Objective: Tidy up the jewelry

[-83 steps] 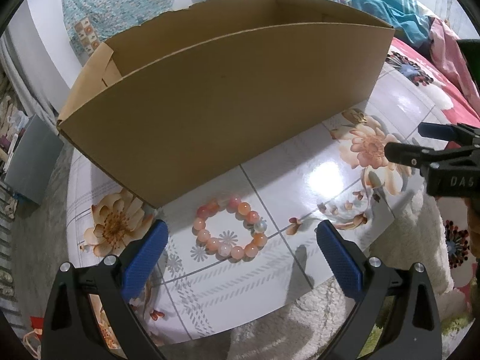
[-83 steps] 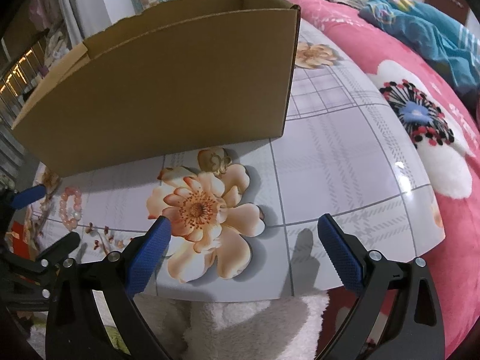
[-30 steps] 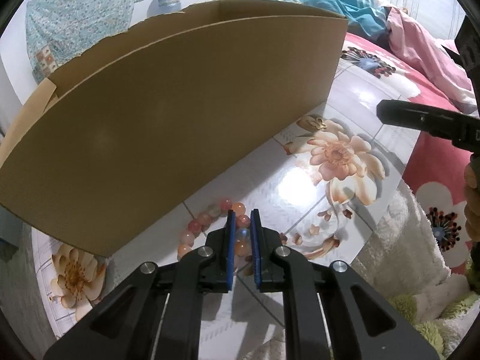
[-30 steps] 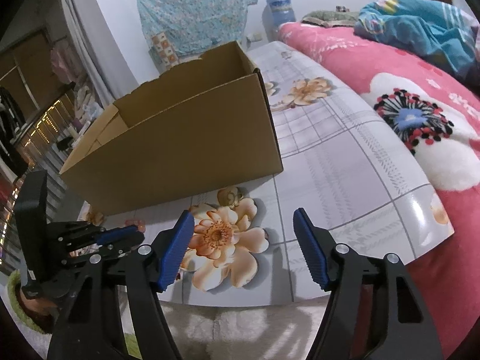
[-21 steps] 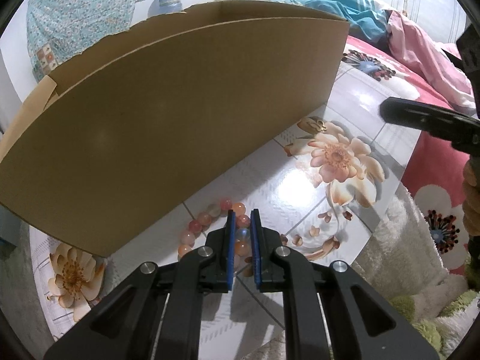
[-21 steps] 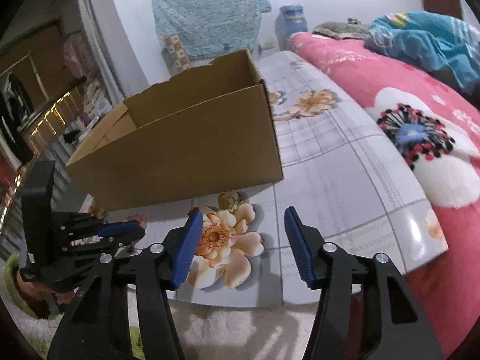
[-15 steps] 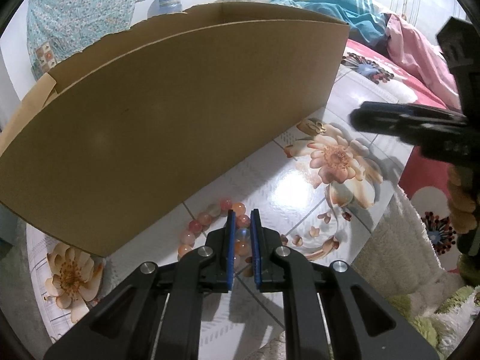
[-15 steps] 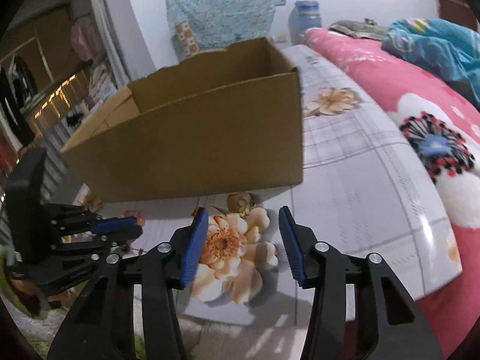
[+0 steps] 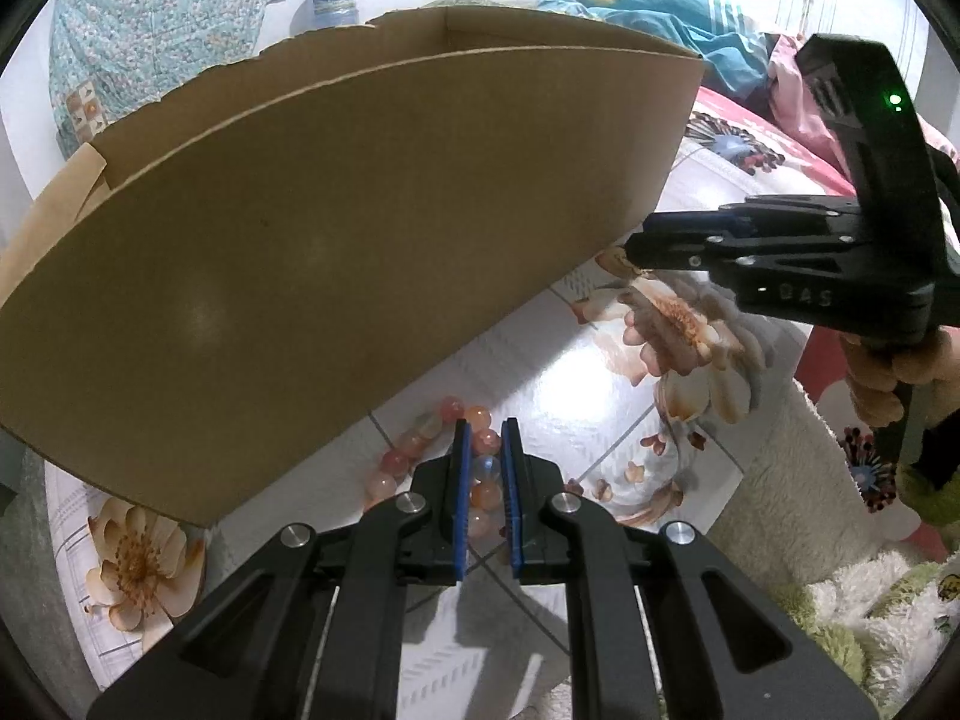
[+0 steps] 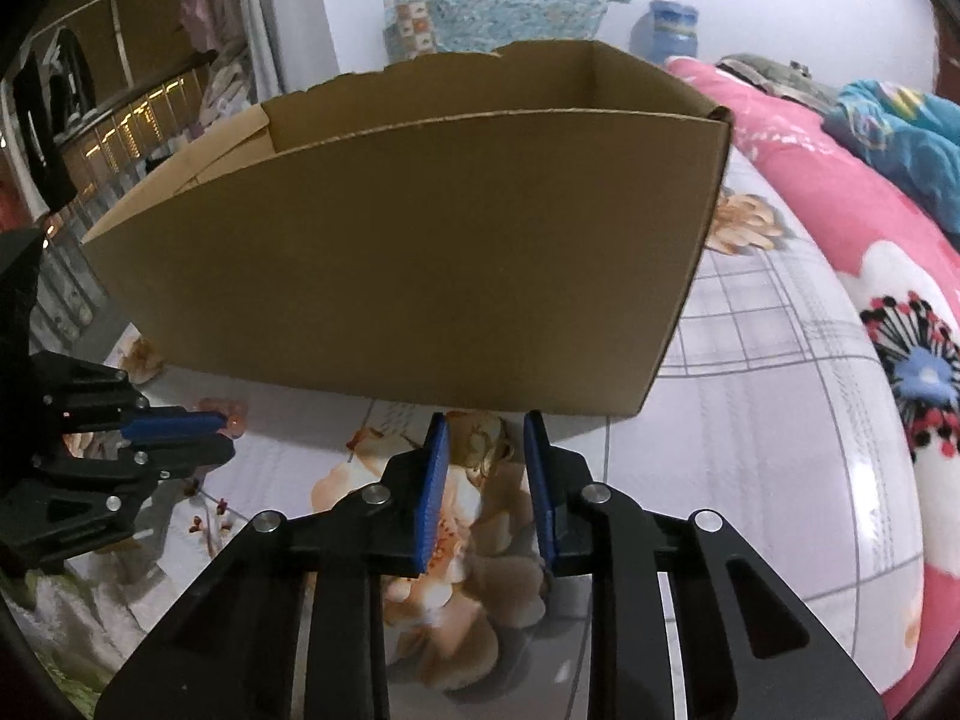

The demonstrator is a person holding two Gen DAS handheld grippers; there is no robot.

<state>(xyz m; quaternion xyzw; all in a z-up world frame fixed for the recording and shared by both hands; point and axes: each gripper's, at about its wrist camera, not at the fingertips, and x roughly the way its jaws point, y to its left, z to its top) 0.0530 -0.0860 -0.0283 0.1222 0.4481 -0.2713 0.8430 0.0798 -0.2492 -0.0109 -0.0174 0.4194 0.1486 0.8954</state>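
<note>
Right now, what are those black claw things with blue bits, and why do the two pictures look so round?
They are two hand-held grabbers; a person holds one in each hand. Each carries a wide-angle camera looking along its fingers, which bends the view round.

One picture comes from the left gripper. Its blue pads are squeezed on a bracelet of pink and orange beads, lying on the flowered table in front of a big open cardboard box.

The other picture comes from the right gripper. Its jaws have just been closing, but nothing is between them; only a printed flower shows below.

Each grabber also shows at the edge of the other's picture.
</note>
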